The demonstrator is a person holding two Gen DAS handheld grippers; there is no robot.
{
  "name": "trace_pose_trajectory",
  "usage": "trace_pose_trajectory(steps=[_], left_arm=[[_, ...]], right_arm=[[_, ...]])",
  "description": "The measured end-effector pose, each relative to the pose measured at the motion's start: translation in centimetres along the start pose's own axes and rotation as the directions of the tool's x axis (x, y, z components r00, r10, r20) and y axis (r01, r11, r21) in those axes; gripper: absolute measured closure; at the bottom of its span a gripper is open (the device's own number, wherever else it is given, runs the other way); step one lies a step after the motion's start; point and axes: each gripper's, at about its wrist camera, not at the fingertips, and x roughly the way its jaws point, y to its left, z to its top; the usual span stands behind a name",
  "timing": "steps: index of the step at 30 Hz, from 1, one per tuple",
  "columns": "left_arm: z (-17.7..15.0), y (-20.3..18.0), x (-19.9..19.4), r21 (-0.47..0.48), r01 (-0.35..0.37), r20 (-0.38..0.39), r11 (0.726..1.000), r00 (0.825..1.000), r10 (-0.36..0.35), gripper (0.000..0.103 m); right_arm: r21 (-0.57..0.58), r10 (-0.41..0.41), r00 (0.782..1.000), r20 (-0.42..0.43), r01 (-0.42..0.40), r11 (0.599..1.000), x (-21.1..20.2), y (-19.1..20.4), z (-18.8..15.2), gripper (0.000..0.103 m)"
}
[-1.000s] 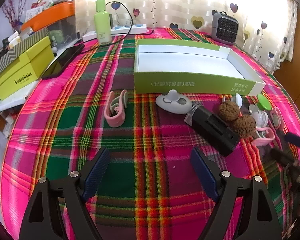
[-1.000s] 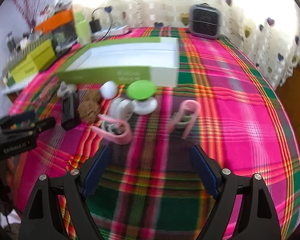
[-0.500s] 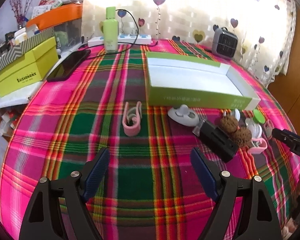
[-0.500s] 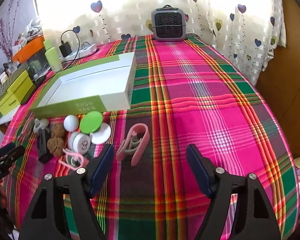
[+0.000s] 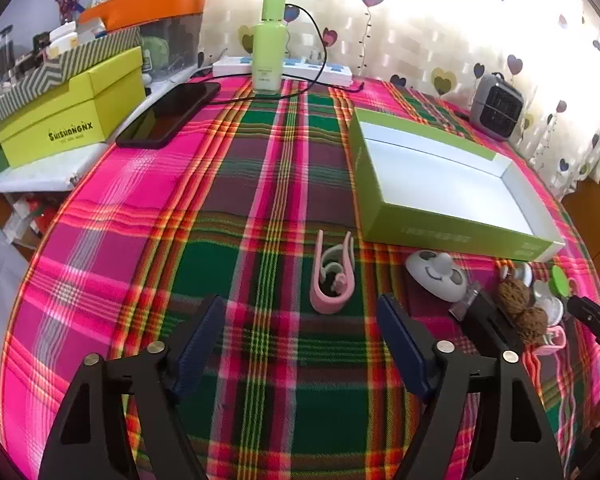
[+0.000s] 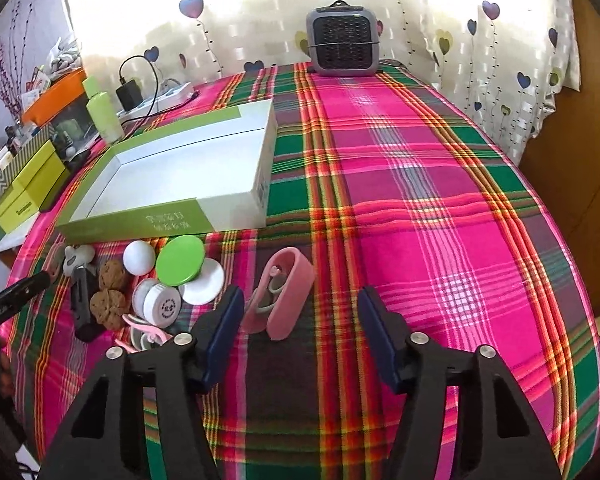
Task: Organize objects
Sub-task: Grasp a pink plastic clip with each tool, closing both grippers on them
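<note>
Counter: draped in soft plaid cloth; I judge it may bunch under a low jaw pass.
Green box: my landmark. Rigid card tray, shallow walls, white inside, nothing in it. A careless drop could clip the near wall.
Left gripper: jaws apart, holding nothing, hovering in front of the box.
Right gripper: jaws apart, holding nothing, also in front of the box.
Pink clip: smooth U-shaped plastic, lying in front of the box's right corner, just ahead of my right jaws. Its curved flanks could slip or pivot under an off-centre pinch.
Second pink clip: same shape, off the box's left front corner.
Walnuts: wrinkled, round; I expect rolling if nudged.
White ball: smooth, likewise.
</note>
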Motion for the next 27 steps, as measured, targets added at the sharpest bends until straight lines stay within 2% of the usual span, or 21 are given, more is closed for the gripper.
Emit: trace_pose_trajectory(steps=[4,9,12,21,27], left_arm=[[0.2,-0.1,0.4,0.008,-0.001,-0.002,1.000,1.000,0.001,0.026],[0.5,-0.3,1.0,0.015,-0.024,-0.008,1.000,1.000,0.024,0.030],[0.8,-0.3,1.3,0.015,-0.031,-0.007,0.999,0.999,0.031,0.030],[1.4,-0.4,1.9,0.026,-0.055,-0.001,0.998,0.998,0.055,0.032],[1.6,-0.2,1.8,0.014,-0.076,0.003,0.997,0.997,0.076,0.049]], right_arm=[[0.014,0.017,1.000,0.011,-0.017,1.000,-0.2,-0.1,0.1,0.044],[0.004,-0.005,1.000,0.005,0.005,1.000,0.4,0.3,0.6,0.045],[-0.002,-0.016,1.000,-0.011,0.016,1.000,0.9,0.4,0.7,0.051],[-0.020,-0.054,0.998,-0.010,0.054,0.998,1.1,0.6,0.7,0.061],[-0.026,-0.055,0.998,-0.009,0.054,0.998,1.1,0.8,0.7,0.067]])
